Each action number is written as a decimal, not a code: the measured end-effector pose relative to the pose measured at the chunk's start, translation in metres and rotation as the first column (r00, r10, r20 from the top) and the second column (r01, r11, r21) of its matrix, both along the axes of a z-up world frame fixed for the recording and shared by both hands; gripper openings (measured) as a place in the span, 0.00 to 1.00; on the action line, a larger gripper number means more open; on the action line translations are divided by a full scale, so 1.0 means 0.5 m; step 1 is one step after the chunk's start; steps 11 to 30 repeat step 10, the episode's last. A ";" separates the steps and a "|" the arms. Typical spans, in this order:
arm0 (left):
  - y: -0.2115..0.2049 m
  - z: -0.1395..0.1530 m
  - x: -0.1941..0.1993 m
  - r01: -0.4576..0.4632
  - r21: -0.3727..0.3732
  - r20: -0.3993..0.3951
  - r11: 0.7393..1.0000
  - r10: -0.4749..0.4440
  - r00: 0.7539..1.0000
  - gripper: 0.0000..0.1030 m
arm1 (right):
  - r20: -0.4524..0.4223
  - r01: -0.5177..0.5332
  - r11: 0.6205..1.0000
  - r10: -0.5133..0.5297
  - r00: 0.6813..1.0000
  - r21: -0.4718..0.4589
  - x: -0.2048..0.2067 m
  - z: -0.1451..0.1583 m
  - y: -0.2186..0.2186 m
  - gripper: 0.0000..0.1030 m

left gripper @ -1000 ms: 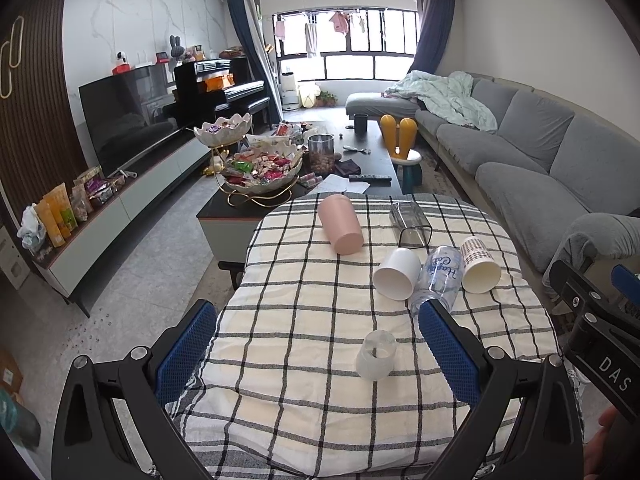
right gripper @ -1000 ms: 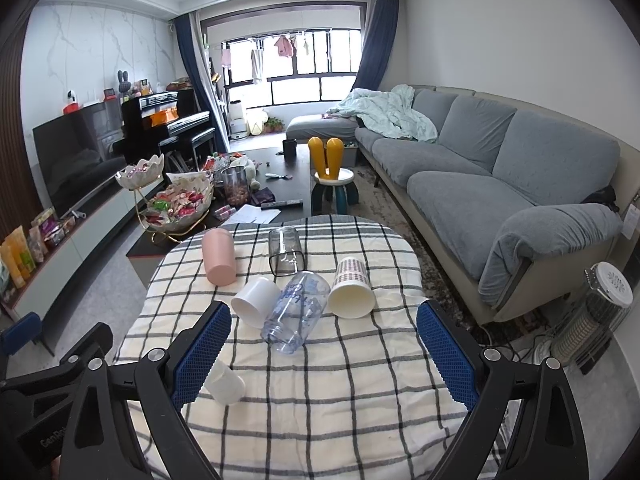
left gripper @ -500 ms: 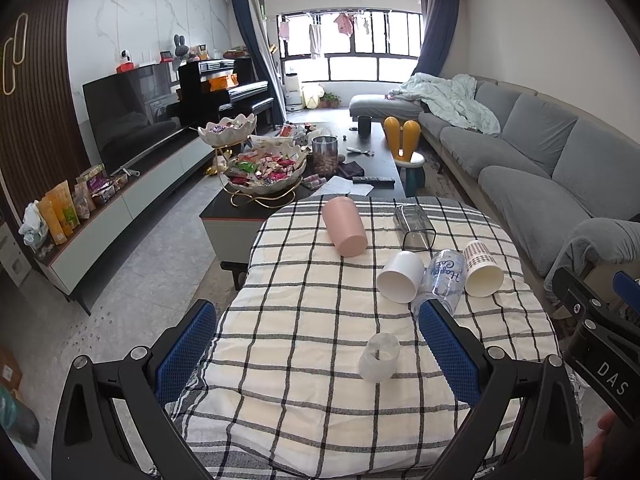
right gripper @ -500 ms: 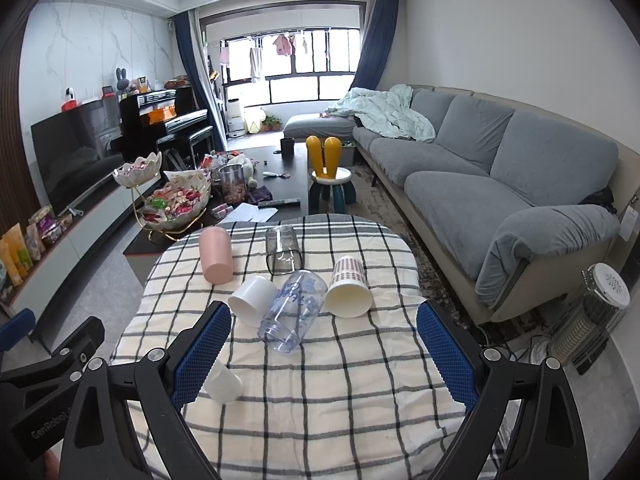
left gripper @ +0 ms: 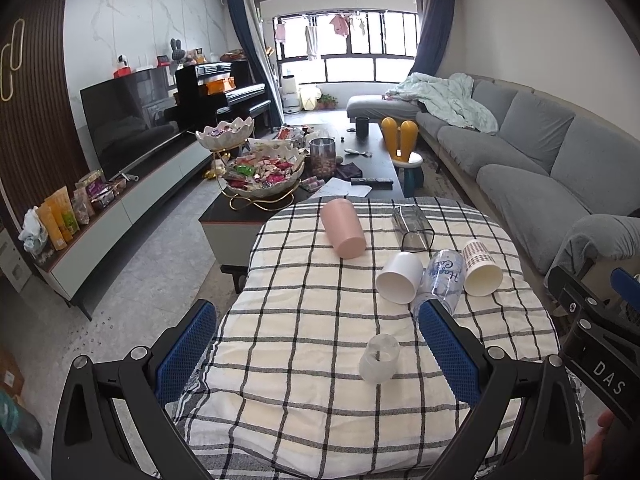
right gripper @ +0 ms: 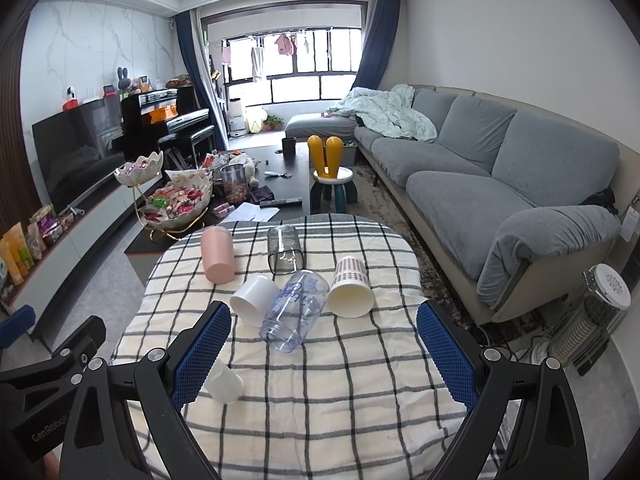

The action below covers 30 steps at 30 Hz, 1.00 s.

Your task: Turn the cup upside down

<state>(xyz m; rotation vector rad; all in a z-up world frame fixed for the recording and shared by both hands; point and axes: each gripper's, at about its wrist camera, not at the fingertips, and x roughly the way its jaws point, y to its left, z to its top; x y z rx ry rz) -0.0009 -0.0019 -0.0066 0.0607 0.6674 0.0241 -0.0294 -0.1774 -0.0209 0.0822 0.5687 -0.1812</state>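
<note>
Frosted cup (right gripper: 224, 381) partly hidden behind right gripper's left finger (right gripper: 202, 350). Clear bottle (left gripper: 442, 280) base hidden by left gripper's right finger (left gripper: 448, 354).

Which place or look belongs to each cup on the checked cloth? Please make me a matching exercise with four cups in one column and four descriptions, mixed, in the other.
Column 1
1. pink cup
2. white cup
3. patterned paper cup
4. small frosted cup

Column 2
A. on its side, right of the clear bottle
B. nearest the grippers, alone
C. on its side, touching the bottle's left
D. farthest left, closed bottom faces the camera

Pairs: 1-D, 2-C, 3-A, 4-B
</note>
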 end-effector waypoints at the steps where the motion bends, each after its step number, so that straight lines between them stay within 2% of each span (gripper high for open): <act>1: 0.000 -0.001 0.001 0.000 -0.005 -0.004 1.000 0.000 1.000 1.00 | -0.002 -0.001 1.000 0.001 1.000 0.000 -0.001 -0.005 0.000 0.92; 10: 0.017 -0.032 0.023 -0.035 -0.026 -0.072 0.999 0.033 0.997 1.00 | -0.019 0.002 1.000 -0.002 1.000 0.015 0.002 -0.024 -0.003 0.92; 30: 0.017 -0.032 0.023 -0.035 -0.026 -0.072 0.999 0.033 0.997 1.00 | -0.019 0.002 1.000 -0.002 1.000 0.015 0.002 -0.024 -0.003 0.92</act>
